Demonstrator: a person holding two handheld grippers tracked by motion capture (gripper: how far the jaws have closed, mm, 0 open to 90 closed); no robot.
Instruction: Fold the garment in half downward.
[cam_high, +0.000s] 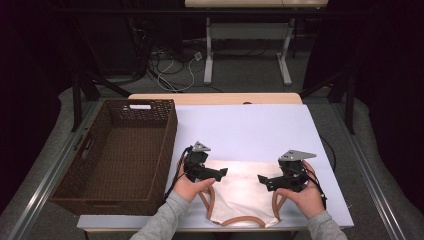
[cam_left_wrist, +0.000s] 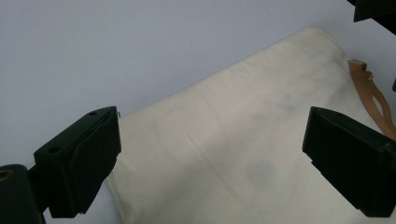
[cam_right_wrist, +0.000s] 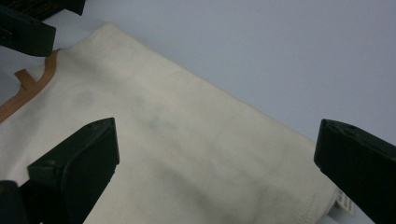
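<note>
1 cream top (cam_high: 243, 192), 2 hand-held grippers over it, 1 basket (cam_high: 117, 155)

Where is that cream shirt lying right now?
In the high view the cream shirt lies flat at the table's near edge, between the left claw and right claw, just right of the wicker basket.

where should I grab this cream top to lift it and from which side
Probably pinch the cream top at its two far corners, one per side. It lies flat and folded, and the open left gripper and right gripper already hang over those ends; come down from above.
</note>
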